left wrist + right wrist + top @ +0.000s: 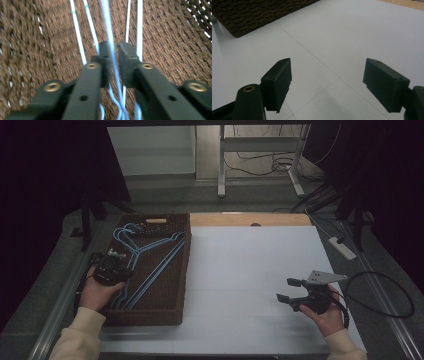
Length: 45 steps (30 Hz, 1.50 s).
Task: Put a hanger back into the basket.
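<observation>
Several light blue wire hangers [152,262] lie stacked in a brown woven basket [186,270] at the table's left. My left gripper [116,256] reaches down into the basket over the hangers' left side. In the left gripper view its jaws [113,48] stand narrowly apart with one blue hanger wire [107,20] running between them, and a gap shows beside the wire. More hanger wires [139,25] lie on the basket's weave [37,37]. My right gripper [286,289] hovers wide open over the white table [250,255], nothing between its jaws [328,75].
The basket's corner [249,15] lies far ahead of the right gripper. A wooden strip [250,219] runs along the table's far edge. A white power strip [342,247] and a looping black cable [385,295] lie off the table's right side.
</observation>
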### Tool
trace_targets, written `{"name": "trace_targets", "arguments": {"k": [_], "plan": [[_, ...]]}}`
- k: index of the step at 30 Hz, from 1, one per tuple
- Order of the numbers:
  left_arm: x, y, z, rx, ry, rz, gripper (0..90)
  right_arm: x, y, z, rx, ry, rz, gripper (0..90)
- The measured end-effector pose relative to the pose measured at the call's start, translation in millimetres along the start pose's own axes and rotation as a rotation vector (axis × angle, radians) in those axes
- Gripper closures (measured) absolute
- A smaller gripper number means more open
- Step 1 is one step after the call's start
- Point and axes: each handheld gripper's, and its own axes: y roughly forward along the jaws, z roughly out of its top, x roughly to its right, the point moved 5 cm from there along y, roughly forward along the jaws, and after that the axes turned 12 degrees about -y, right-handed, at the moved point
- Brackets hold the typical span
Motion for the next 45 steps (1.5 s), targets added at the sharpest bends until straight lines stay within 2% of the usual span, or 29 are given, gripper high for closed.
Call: {"name": "trace_targets", "arguments": {"k": [1,2,3,4,5,6,7,8,10,13,17,23,24,25,33,39,45], "plan": [[0.6,-2.5,1.6,0.027,0.007,0.005,63.5,-0.3,-0.2,0.0,0.002,0.000,0.000,23.6],[2.6,-8.7,4.5,0.082,0.011,0.001,59.4,-0.4,-0.3,0.1,0.003,0.000,0.000,23.6],[4.3,-12.9,6.0,0.115,0.011,-0.011,54.2,-0.6,-0.4,0.1,0.005,0.000,0.002,23.6],[4.3,-12.9,6.0,0.115,0.011,-0.011,49.9,-0.6,-0.4,0.1,0.005,0.000,0.002,23.6],[6.3,-17.3,7.3,0.142,0.013,-0.028,49.9,-0.6,-0.6,0.1,0.004,0.000,0.002,23.6],[11.3,-26.6,9.1,0.195,0.020,-0.068,42.9,-0.5,-0.6,-0.3,0.004,0.000,0.003,23.5],[11.3,-26.6,9.1,0.195,0.020,-0.068,41.0,-0.5,-0.6,-0.3,0.004,0.000,0.003,23.5],[14.0,-31.4,9.6,0.219,0.021,-0.090,41.0,-0.5,-0.5,-0.5,0.003,0.001,0.004,23.4],[20.0,-40.6,10.0,0.259,0.019,-0.142,41.4,-0.5,-0.2,-0.8,0.002,0.002,0.005,23.3],[33.2,-52.8,6.7,0.295,0.041,-0.222,39.3,-1.6,0.4,-1.2,-0.001,0.003,0.009,23.1],[48.4,-60.4,0.3,0.318,0.066,-0.280,36.7,-2.1,0.9,-2.0,-0.003,0.007,0.012,22.7],[69.1,-65.3,-11.6,0.334,0.079,-0.354,35.5,-2.7,0.5,-2.2,-0.004,0.009,0.013,22.6],[74.9,-66.3,-15.4,0.336,0.080,-0.381,35.5,-2.8,0.4,-2.4,-0.005,0.009,0.014,22.6],[78.2,-66.7,-17.6,0.340,0.082,-0.391,35.4,-2.9,0.4,-2.6,-0.004,0.010,0.014,22.6],[97.4,-66.2,-32.5,0.358,0.118,-0.425,35.0,-3.9,0.0,-2.8,-0.001,0.008,0.015,22.5],[106.3,-60.0,-41.2,0.375,0.132,-0.431,34.7,-6.1,-1.6,-2.2,0.005,0.007,0.013,22.6],[113.7,-51.5,-45.1,0.361,0.149,-0.425,34.4,-7.8,-3.6,-3.7,0.013,0.014,0.011,22.5]]}}
